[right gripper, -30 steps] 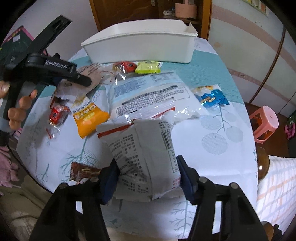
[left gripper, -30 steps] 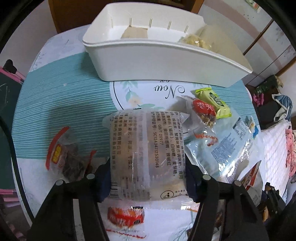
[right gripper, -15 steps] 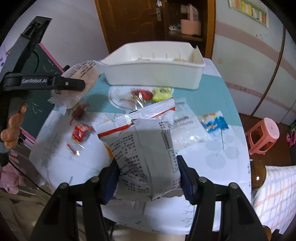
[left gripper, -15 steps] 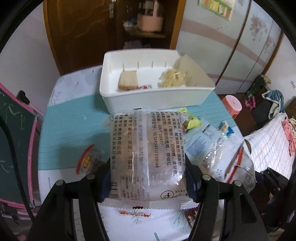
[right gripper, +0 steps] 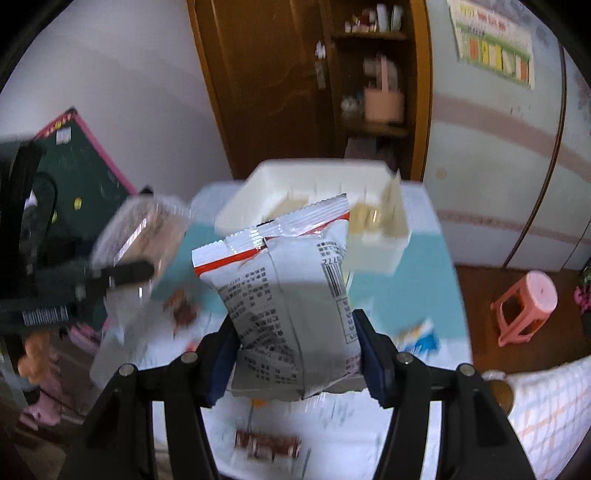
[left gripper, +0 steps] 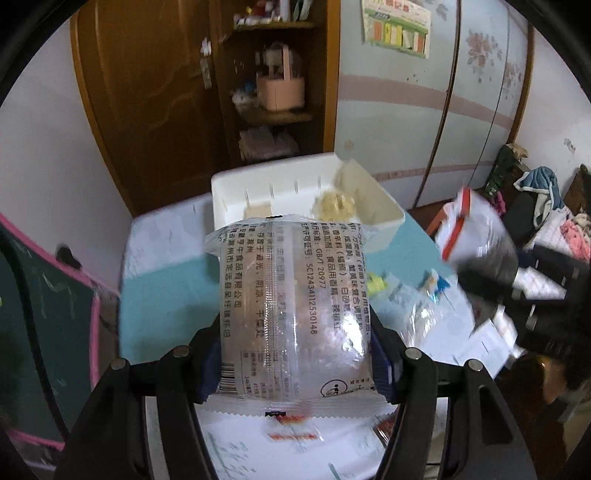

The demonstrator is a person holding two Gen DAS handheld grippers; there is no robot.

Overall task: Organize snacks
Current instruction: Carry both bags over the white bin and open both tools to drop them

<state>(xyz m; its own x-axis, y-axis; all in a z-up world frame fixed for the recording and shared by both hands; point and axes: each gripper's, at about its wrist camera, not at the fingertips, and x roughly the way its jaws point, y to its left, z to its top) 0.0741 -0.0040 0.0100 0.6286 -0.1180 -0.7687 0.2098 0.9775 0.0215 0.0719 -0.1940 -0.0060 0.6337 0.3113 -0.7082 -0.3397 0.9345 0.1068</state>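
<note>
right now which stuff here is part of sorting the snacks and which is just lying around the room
Part of the job:
- clear packet in the left gripper
- grey packet in the right gripper
- white bin
- blue packet and brown packet on the table

Just lying about:
- pink stool
- chalkboard
- wall poster

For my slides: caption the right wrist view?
Right claw holding a grey snack packet above the table, facing the white bin.
</note>
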